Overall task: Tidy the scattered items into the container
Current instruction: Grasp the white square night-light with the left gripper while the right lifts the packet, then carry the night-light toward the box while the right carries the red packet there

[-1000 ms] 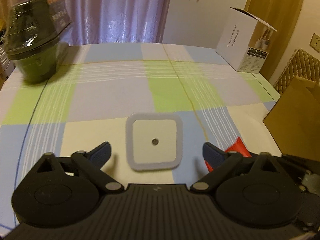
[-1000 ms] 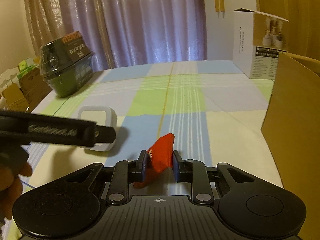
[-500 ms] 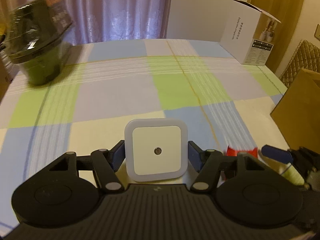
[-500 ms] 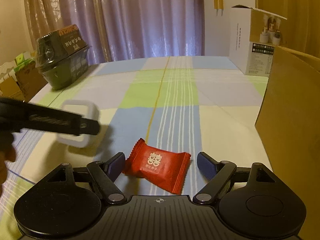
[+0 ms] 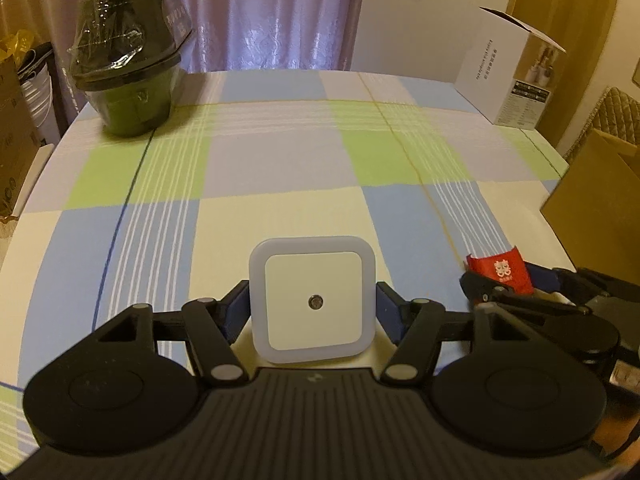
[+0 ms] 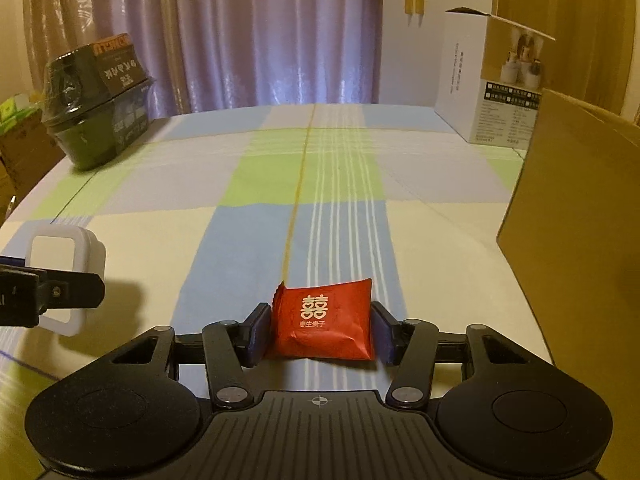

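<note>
Two hand-held grippers, seen along their fingers, both held low and roughly level over the surface [image 5: 280, 168], which is covered by a checked cloth. No hand is visible in either view.

Left gripper [image 5: 312, 312]: pointed toward the far curtain [image 5: 260, 16]. Its two pads press the left and right edges of one white square night light [image 5: 312, 300], which stands upright with its face toward the camera; the jaws are closed to the width of the light. Whether the light's lower edge rests on the cloth or is raised cannot be told. In the right wrist view the same light [image 6: 66, 256] appears at far left, pinched by the left gripper [image 6: 52, 292].

Right gripper [image 6: 320, 330]: beside the left one, on its right, pointing the same way. Its blue pads [image 6: 256, 332] clamp one red candy packet [image 6: 324, 324] from both sides; the packet bears pale printed characters and sits at about cloth level. In the left wrist view the packet [image 5: 502, 270] shows at the right edge, between the right gripper's fingers [image 5: 480, 286].

Count: one night light, one candy packet, each grasped; two grippers.

Container: one brown cardboard box [image 6: 572, 240] stands at the right edge of the surface, near the right gripper but apart from it.

Other items on the surface: one dark wrapped tub [image 5: 128, 64] at far left, one white carton [image 5: 508, 76] with an open flap at far right.
</note>
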{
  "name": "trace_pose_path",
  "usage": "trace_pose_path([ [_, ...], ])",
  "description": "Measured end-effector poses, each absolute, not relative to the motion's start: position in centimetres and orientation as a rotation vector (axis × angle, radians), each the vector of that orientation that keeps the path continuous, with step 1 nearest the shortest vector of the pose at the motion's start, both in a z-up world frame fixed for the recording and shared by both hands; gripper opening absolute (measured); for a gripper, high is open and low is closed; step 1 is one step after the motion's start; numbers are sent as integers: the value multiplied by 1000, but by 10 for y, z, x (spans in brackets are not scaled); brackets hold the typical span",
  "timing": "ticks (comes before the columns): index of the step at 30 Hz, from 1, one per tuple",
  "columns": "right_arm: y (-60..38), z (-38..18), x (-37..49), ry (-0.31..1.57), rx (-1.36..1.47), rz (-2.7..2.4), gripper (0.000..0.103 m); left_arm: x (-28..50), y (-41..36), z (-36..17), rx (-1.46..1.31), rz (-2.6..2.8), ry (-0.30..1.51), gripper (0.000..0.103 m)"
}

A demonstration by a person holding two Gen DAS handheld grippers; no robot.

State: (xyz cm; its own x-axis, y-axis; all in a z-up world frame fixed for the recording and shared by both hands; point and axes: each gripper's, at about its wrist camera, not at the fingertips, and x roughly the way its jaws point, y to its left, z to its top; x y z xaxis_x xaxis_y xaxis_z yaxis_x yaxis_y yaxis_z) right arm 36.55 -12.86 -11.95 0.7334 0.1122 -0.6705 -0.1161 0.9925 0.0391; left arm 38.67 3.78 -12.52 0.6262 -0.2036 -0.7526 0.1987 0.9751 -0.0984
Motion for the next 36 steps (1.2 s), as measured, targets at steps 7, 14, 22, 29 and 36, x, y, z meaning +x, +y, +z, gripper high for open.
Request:
trace_pose_path([
  [7,-137,-107,352,732,-16,144,49,362,35,-124,-18,-255,887,61],
  [14,-147,-82,317,715,4,158,49,326,29,-112,-20,-273,896,61],
  [22,-163,-54,268,715,11,156,49,284,19,-93,-8,-285,915,61],
  [29,-172,-20,234,679,15,162,49,248,8,-71,-10,-284,920,61],
  [36,-181,12,207,637,21,165,49,217,-2,-46,-27,-280,909,61],
])
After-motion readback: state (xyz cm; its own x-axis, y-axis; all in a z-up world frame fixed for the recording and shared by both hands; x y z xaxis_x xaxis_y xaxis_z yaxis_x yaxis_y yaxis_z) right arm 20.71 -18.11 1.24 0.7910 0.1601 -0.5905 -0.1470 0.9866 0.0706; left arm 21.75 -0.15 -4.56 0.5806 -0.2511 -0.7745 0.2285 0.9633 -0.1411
